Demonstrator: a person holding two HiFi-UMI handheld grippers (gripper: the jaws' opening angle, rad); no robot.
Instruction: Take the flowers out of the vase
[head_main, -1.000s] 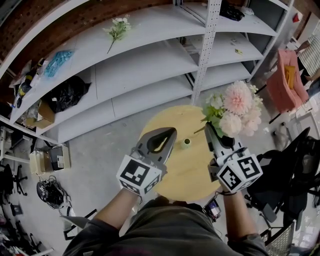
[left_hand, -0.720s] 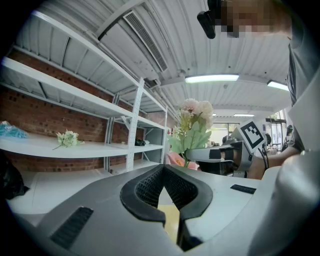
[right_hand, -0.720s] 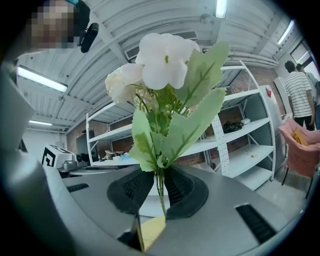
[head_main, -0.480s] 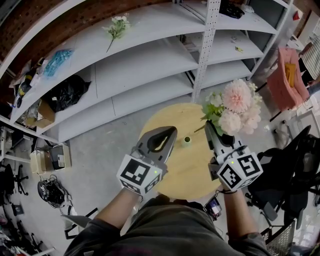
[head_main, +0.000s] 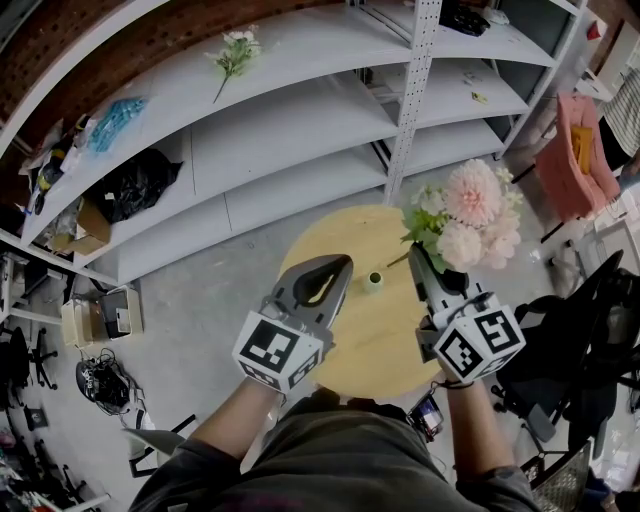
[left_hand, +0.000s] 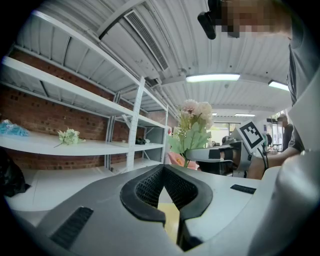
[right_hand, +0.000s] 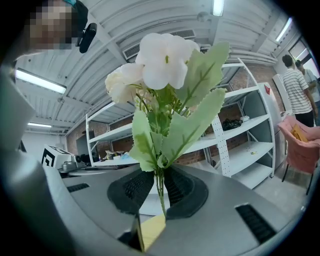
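Currently we hold the flower bunch (head_main: 470, 215) in the right tongs (head_main: 416, 254), which are clamped on its thin green stems; the right gripper view shows the stems pinched between the pads. The bunch sits up and to the right of the small green vase (head_main: 373, 283), which stands on the round wooden counter (head_main: 320, 240). The stem ends show just beside the vase and not in its mouth, so we judge the extraction itself complete. The left tongs (head_main: 343, 264) are together with nothing between them, just left of the vase. A separate sprig (head_main: 236, 55) lies on the shelf (head_main: 300, 130), well beyond the vase. No stems show rising from the vase. What is left, in our judgement, is to set the held bunch down clear of the vase.
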